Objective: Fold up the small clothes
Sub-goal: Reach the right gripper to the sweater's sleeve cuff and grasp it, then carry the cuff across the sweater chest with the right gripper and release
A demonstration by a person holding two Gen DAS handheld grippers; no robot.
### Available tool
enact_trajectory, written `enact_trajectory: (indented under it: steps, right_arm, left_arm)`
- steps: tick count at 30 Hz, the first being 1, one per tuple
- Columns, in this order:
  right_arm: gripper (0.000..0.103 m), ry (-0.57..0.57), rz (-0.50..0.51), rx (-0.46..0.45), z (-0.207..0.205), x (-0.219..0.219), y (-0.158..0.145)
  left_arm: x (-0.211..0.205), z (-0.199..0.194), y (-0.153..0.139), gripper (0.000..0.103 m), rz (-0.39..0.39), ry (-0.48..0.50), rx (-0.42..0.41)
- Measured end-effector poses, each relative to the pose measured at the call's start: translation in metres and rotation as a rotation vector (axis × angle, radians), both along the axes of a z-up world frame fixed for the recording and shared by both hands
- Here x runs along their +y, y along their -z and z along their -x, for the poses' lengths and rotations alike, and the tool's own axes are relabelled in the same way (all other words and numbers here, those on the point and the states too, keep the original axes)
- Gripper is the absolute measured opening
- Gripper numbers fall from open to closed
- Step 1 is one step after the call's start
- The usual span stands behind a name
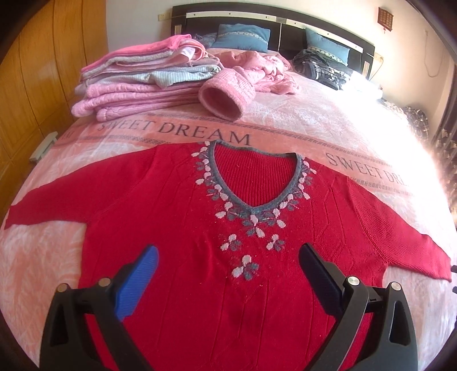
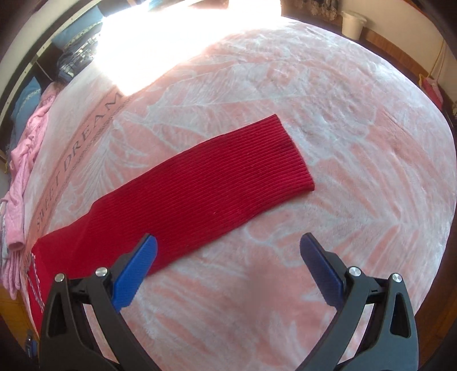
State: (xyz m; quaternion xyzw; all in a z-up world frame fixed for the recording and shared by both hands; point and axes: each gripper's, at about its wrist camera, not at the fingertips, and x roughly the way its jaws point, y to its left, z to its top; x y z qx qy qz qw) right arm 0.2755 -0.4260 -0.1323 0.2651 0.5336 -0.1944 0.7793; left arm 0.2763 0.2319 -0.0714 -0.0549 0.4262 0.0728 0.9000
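Observation:
A red knitted sweater (image 1: 177,205) with a grey V-neck and white flower pattern lies flat, face up, on the pink bedspread (image 1: 300,120), both sleeves spread out sideways. My left gripper (image 1: 228,256) hovers over its chest, open, with nothing between the blue pads. In the right wrist view the sweater's ribbed right sleeve (image 2: 205,188) stretches flat across the bedspread (image 2: 342,114), its cuff at the far end. My right gripper (image 2: 228,245) stands open just short of the sleeve, its left fingertip over the sleeve's near edge.
A stack of folded pink and grey clothes (image 1: 142,82) sits at the back left of the bed, a loose pink garment (image 1: 251,74) beside it, dark clothes (image 1: 322,65) near the headboard. A wooden wardrobe (image 1: 37,85) stands left. A white bin (image 2: 352,24) stands beyond the bed.

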Motion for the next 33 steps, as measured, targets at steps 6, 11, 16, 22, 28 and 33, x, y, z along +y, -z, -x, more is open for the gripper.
enact_trajectory:
  steps: [6,11,16,22,28,33]
  right_arm:
    - [0.098,0.067,-0.053,-0.008,-0.003,-0.050,0.028]
    - [0.086,0.049,-0.017,-0.025,-0.016,-0.054,0.025]
    - [0.042,0.032,0.024,-0.044,-0.018,-0.054,0.023]
    - [0.007,0.024,-0.127,-0.185,-0.006,-0.066,0.013]
    - [0.007,-0.049,-0.111,-0.248,-0.017,-0.038,-0.016]
    - [0.007,-0.191,-0.030,-0.249,-0.046,0.032,-0.041]
  left_arm:
    - [-0.006,-0.013,0.017,0.099,-0.048,-0.009,-0.003]
    - [-0.008,-0.019,0.024,0.099,-0.052,-0.017,0.000]
    - [-0.018,-0.022,0.031,0.099,-0.059,-0.006,0.009]
    - [-0.024,-0.020,0.030,0.099,-0.080,0.024,0.001]
    - [-0.004,-0.023,0.026,0.099,-0.076,-0.009,0.003]
    - [0.020,-0.030,0.034,0.099,-0.059,-0.041,0.050]
